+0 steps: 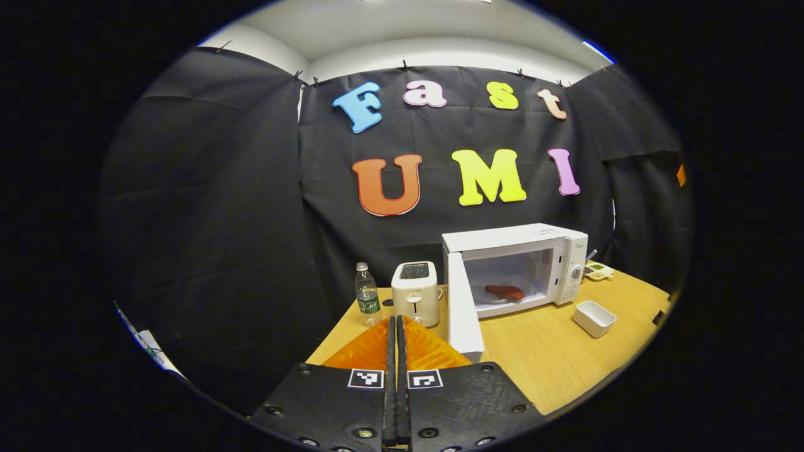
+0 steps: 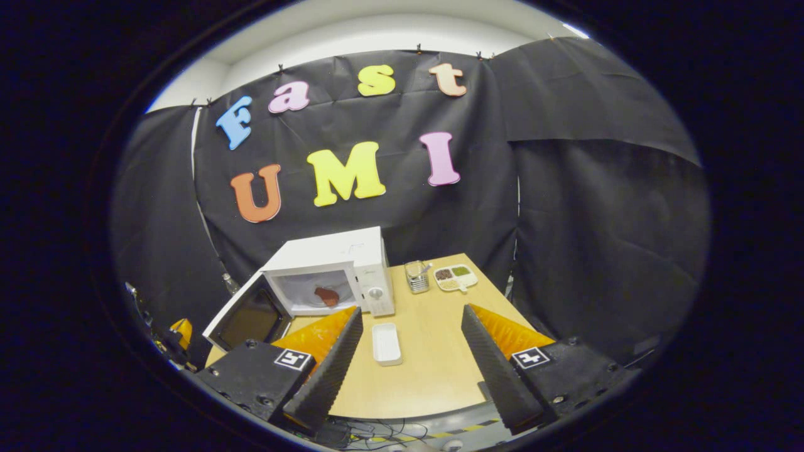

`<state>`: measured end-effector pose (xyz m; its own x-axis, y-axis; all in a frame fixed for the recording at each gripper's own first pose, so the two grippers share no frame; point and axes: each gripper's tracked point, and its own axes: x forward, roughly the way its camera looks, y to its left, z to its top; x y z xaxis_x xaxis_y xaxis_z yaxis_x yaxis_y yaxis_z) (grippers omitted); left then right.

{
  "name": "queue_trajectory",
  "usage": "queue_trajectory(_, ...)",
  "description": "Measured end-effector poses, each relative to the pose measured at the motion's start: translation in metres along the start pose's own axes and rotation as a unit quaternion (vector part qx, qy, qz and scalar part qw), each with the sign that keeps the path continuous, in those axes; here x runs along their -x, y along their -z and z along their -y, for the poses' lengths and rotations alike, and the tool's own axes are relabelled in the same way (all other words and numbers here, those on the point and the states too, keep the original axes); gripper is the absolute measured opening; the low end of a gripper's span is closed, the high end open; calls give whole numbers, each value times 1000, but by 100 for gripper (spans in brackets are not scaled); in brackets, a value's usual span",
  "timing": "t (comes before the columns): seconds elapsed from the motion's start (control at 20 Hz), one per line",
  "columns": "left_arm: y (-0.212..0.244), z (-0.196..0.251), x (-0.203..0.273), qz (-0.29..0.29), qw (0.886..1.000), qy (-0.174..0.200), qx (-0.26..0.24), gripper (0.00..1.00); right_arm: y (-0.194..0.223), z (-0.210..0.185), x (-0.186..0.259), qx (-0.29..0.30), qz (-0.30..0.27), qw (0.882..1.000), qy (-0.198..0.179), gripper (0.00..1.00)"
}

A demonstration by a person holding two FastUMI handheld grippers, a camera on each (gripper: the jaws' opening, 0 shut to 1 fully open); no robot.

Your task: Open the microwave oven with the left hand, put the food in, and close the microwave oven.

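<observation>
white box microwave oven (image 1: 515,267) door (image 1: 463,307) open, red food (image 1: 504,292) inside | left gripper (image 1: 397,339) fingers closed, empty; right gripper (image 2: 411,351) spread, empty | risk: closing swing clipping white toaster (image 1: 415,292), nudging oven on desk (image 1: 534,358)

A staged kitchen booth: black cloth wall (image 1: 220,207), wooden table (image 1: 540,358) with microwave (image 1: 512,267), toaster (image 1: 415,292).

Microwave (image 2: 352,263) door open, food (image 2: 326,295) inside, right gripper (image 2: 411,326) spread wide

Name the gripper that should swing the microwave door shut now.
Left. The open door stands just ahead of the left gripper, on the microwave's hinge side. The right gripper faces the white tray. The food is inside.
</observation>
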<state>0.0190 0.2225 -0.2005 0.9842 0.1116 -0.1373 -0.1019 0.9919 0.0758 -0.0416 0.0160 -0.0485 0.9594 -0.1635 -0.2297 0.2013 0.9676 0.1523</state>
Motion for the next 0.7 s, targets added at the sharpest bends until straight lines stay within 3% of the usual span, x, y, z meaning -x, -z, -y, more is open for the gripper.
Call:
queue_trajectory(0.45, 37, 47, -24, -35, 997, 57, 32, 0, 15, -9, 0, 5, -20, 1000, 12, 100)
queue_trajectory(0.5, 39, 54, -24, -38, 997, 63, 33, 0, 16, -7, -1, 5, -20, 1000, 13, 90)
queue_trajectory(0.55, 40, 60, -23, -38, 996, 68, 35, 0, 16, -6, -1, 2, -21, 1000, 12, 100)
queue_trajectory(0.7, 35, 78, -23, -32, 996, 81, 31, 0, 22, -3, -3, -3, -23, 1000, 7, 100)
